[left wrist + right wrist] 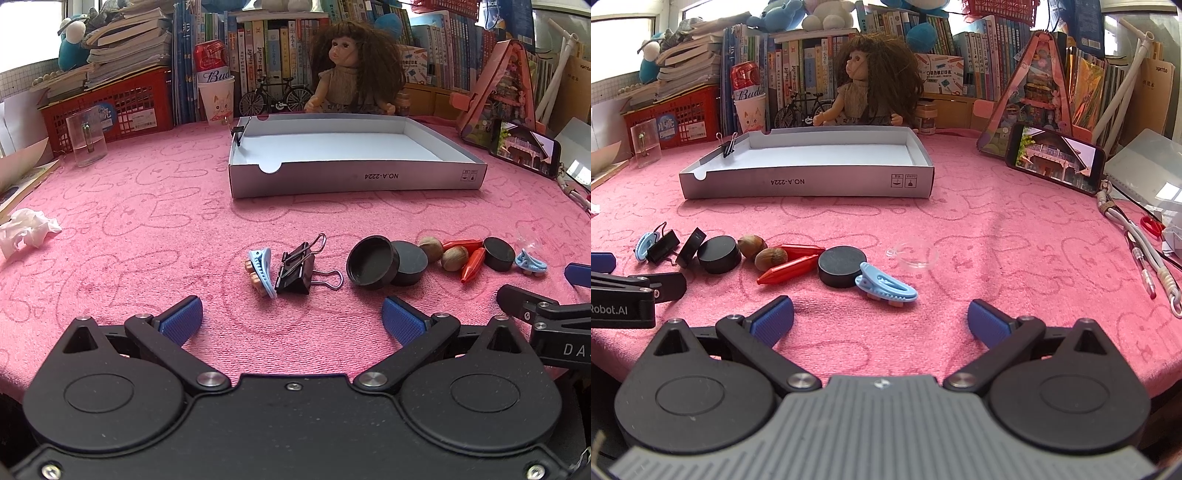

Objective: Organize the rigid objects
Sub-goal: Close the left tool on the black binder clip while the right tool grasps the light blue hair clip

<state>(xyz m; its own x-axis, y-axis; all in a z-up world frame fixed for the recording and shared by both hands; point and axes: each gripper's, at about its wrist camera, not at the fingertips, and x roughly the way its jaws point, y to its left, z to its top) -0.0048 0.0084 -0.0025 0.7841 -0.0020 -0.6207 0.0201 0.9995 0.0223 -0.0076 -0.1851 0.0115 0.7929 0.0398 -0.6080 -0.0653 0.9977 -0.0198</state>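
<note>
A row of small objects lies on the pink cloth. In the left wrist view: a blue clip (261, 271), a black binder clip (297, 271), black round caps (373, 266), two nuts (454, 257), red crayons (472, 263), another black cap (498, 254). My left gripper (291, 317) is open just short of the binder clip. In the right wrist view my right gripper (881, 319) is open just short of a second blue clip (886, 286) beside a black cap (842, 266). The open white box (805, 182) stands behind, with a small binder clip (728, 147) on its rim.
A doll (871, 81), books, a red basket (676, 114) and a can line the back. A phone (1054, 158) leans at right, with cables and a pen (1141, 266). A clear dish (916, 254) lies mid-cloth. A glass (85, 138) and crumpled tissue (26, 230) sit at left.
</note>
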